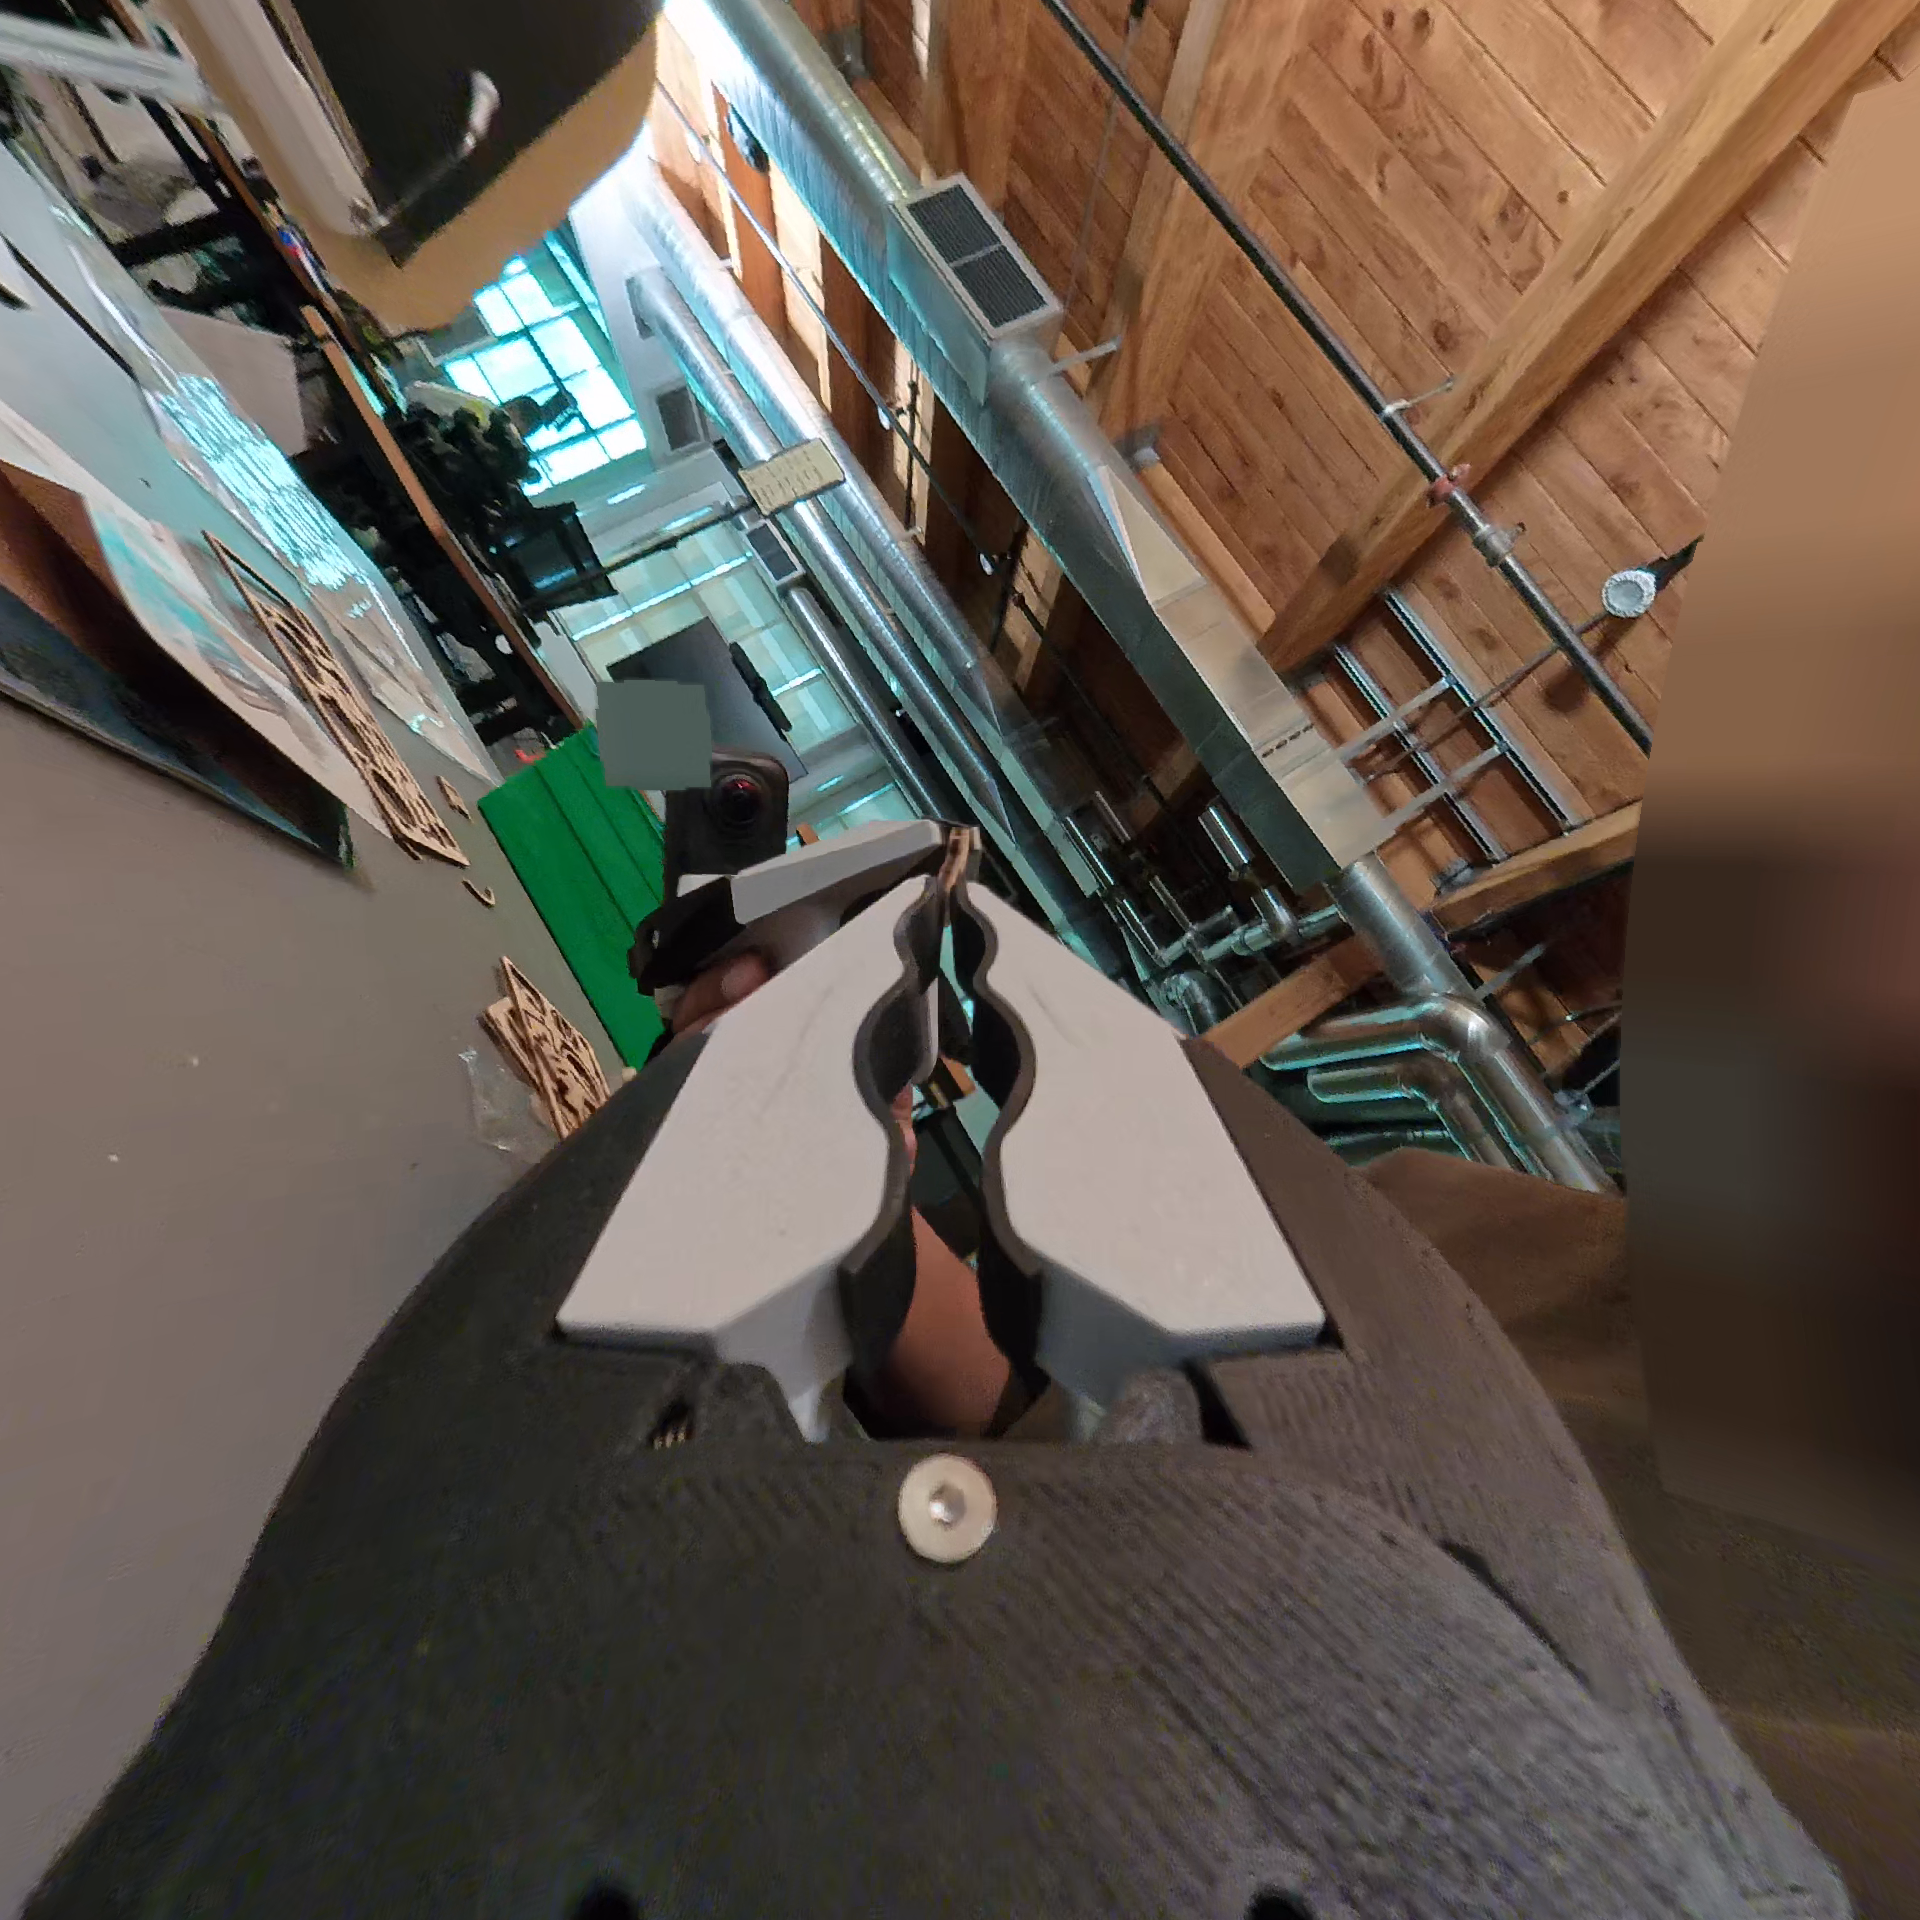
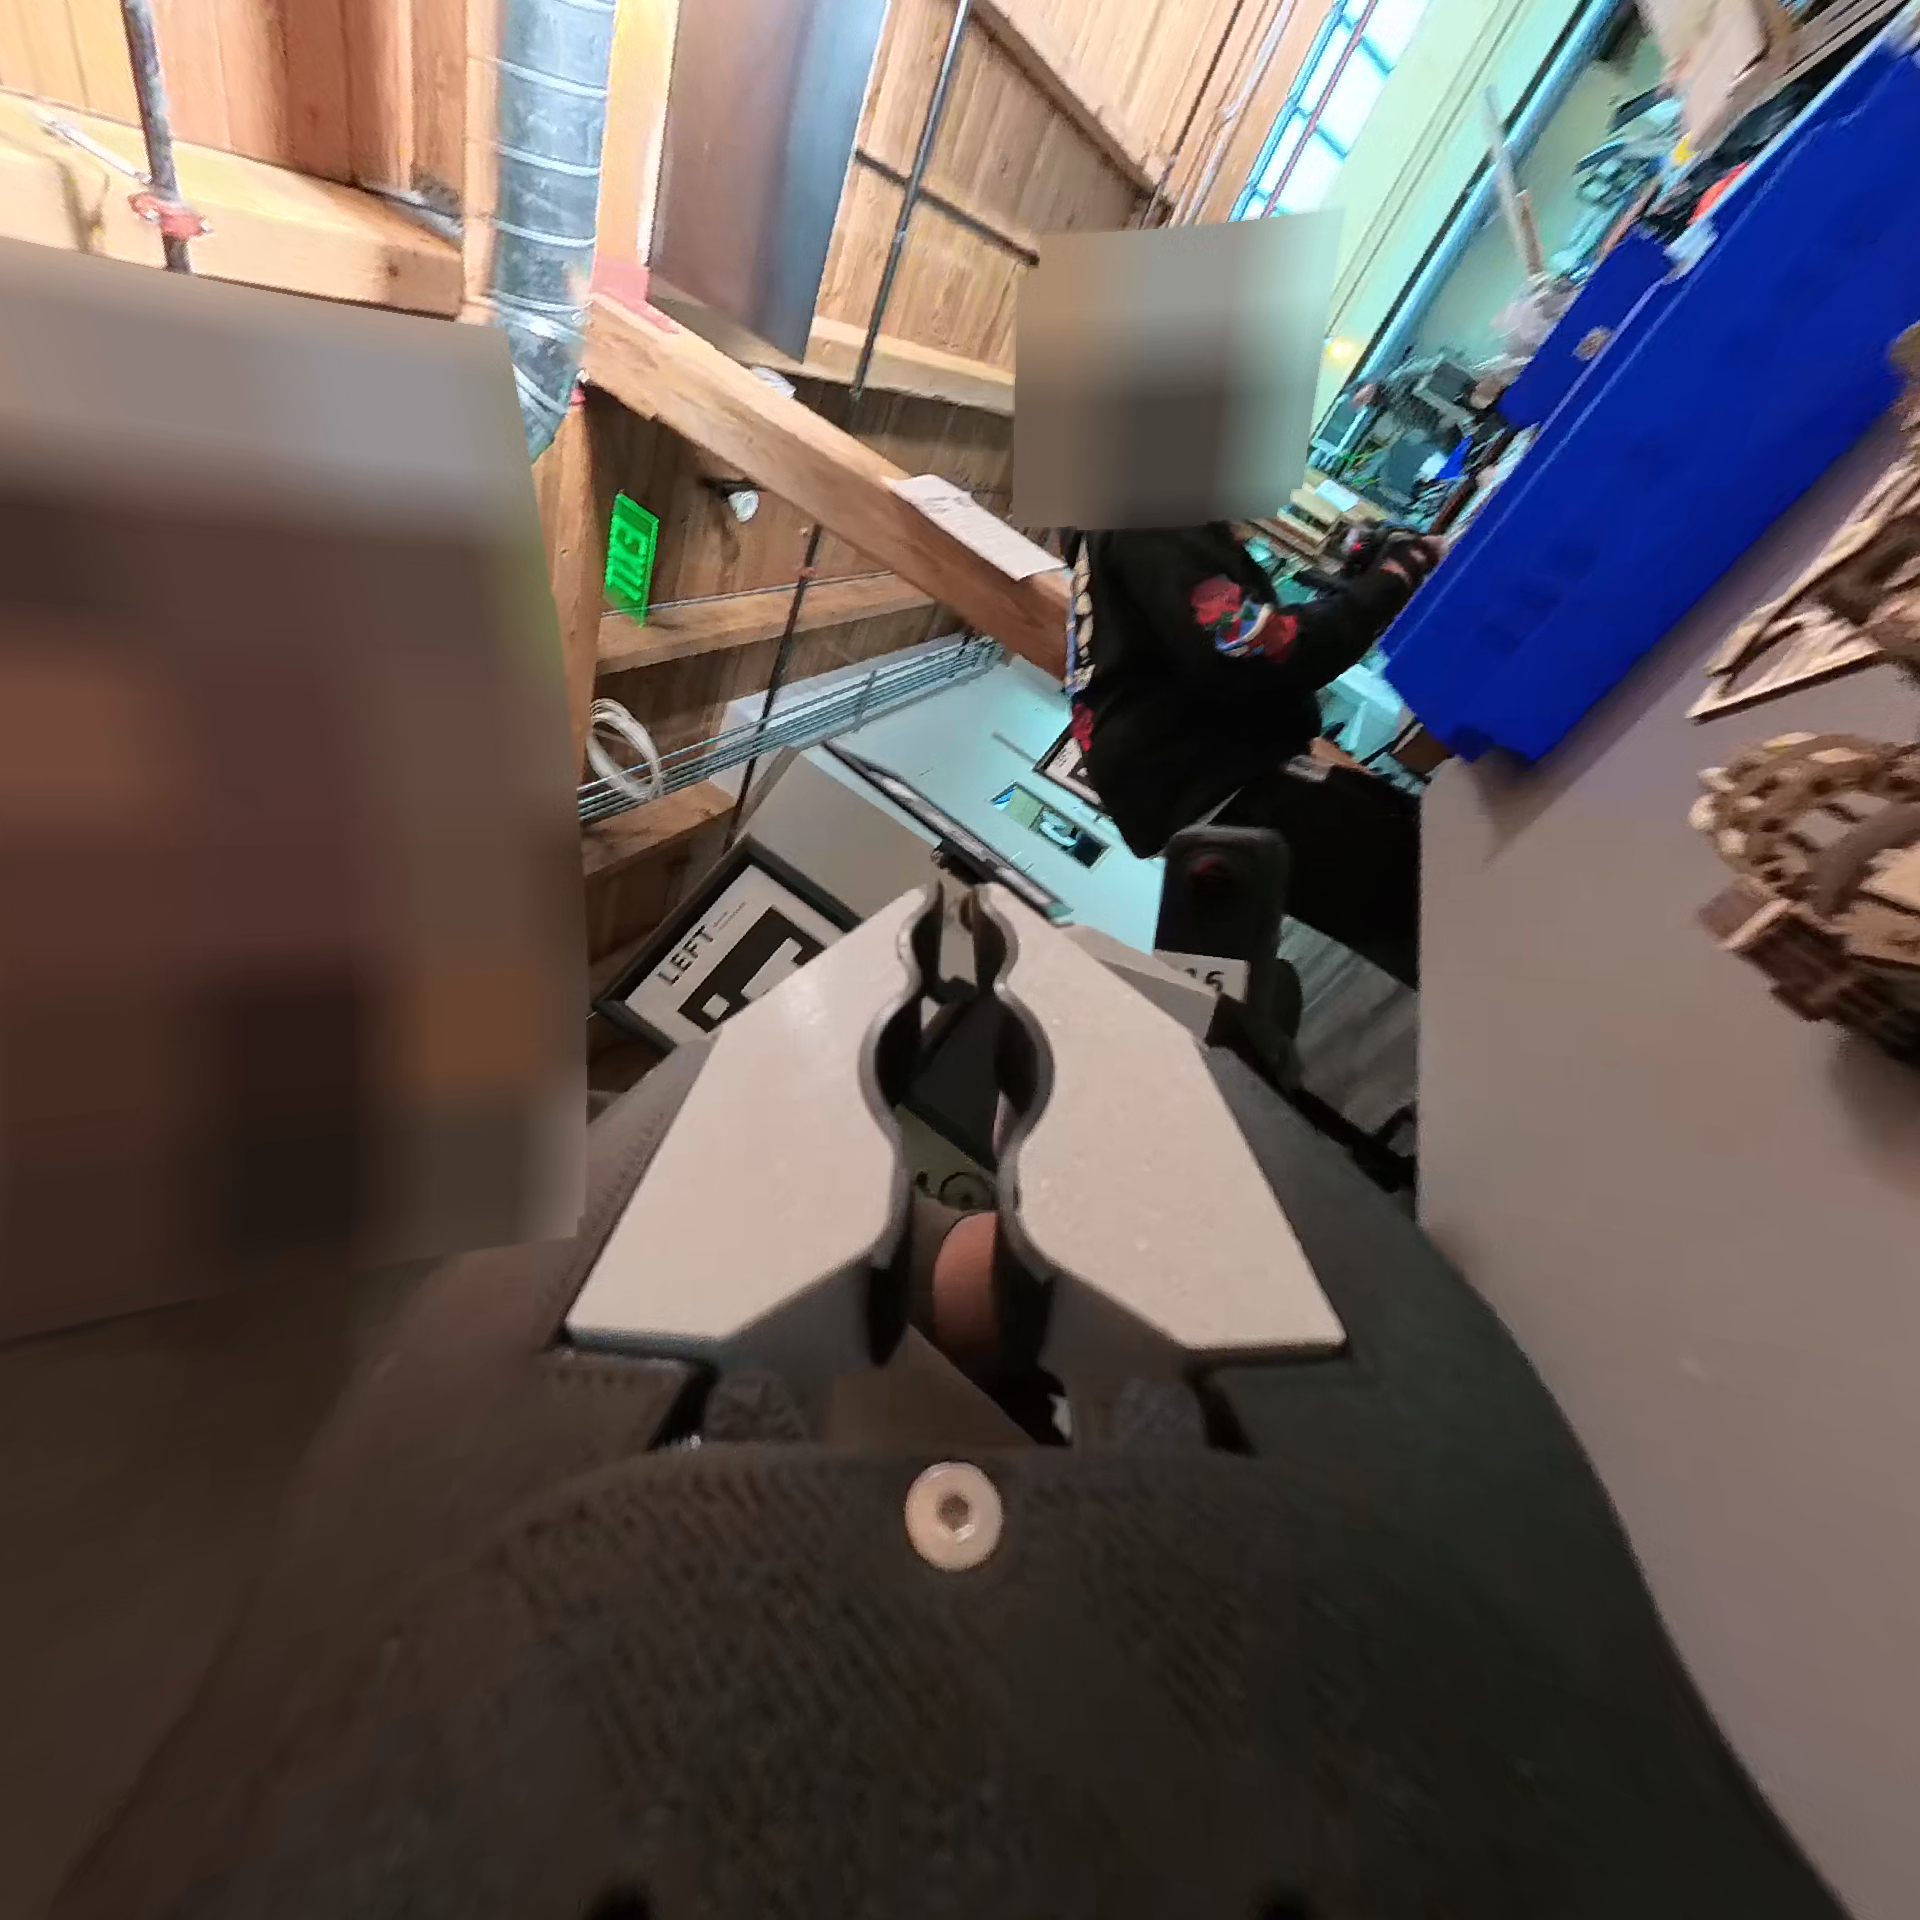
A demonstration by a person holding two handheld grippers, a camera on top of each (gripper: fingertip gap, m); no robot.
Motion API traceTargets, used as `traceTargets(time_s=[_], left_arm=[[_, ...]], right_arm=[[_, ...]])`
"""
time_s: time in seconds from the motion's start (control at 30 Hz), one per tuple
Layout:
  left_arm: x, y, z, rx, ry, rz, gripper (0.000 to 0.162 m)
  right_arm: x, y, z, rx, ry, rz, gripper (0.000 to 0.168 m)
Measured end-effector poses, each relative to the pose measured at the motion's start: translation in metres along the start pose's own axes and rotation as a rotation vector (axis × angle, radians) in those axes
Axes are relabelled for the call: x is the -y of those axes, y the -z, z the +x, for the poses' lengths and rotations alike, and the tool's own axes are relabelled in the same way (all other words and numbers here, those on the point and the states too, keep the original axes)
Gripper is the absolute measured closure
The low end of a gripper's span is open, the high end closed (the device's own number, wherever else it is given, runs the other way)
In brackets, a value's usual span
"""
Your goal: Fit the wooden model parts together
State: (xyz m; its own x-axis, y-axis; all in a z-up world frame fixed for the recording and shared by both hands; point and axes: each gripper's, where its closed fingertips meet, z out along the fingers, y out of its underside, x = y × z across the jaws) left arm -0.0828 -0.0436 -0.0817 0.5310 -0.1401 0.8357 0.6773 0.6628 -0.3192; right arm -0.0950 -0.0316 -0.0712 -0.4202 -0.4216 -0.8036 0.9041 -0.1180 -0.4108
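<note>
In the left wrist view my left gripper (image 1: 951, 883) is shut on a thin wooden part (image 1: 958, 850) that sticks out past its tips. The right gripper (image 1: 831, 878) comes in from the left, and its tip meets that same part. In the right wrist view my right gripper (image 2: 961, 904) is shut on a thin dark sliver (image 2: 948, 930), seen edge on. The left gripper's grey finger (image 2: 1132, 971) and its camera (image 2: 1221, 883) lie just beyond. Both grippers are held up off the grey table (image 1: 156, 1143).
Laser-cut wooden sheets (image 1: 343, 717) (image 1: 545, 1039) lie on the table. Built wooden models (image 2: 1818, 883) and a blue bin (image 2: 1662, 468) stand on the table (image 2: 1610, 1039). A person in black (image 2: 1195, 675) stands beyond. A green panel (image 1: 571, 862) is behind the grippers.
</note>
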Motion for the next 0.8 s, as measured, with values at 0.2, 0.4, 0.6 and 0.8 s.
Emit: traceTargets(time_s=[0.2, 0.4, 0.6, 0.8], left_arm=[[0.013, 0.007, -0.008, 0.05, -0.026, 0.043, 0.162], [0.014, 0.009, -0.014, 0.072, 0.0, 0.03, 0.162], [0.006, 0.007, -0.02, 0.075, 0.073, -0.016, 0.162], [0.008, 0.009, -0.022, 0.062, 0.142, -0.018, 0.162]], right_arm=[[0.01, 0.009, 0.009, -0.1, 0.075, -0.016, 0.167], [0.003, 0.015, 0.031, -0.392, 0.488, -0.281, 0.156], [0.008, 0.005, 0.023, -0.455, 0.972, -0.595, 0.153], [-0.002, 0.003, 0.027, -0.454, 1.19, -0.837, 0.152]])
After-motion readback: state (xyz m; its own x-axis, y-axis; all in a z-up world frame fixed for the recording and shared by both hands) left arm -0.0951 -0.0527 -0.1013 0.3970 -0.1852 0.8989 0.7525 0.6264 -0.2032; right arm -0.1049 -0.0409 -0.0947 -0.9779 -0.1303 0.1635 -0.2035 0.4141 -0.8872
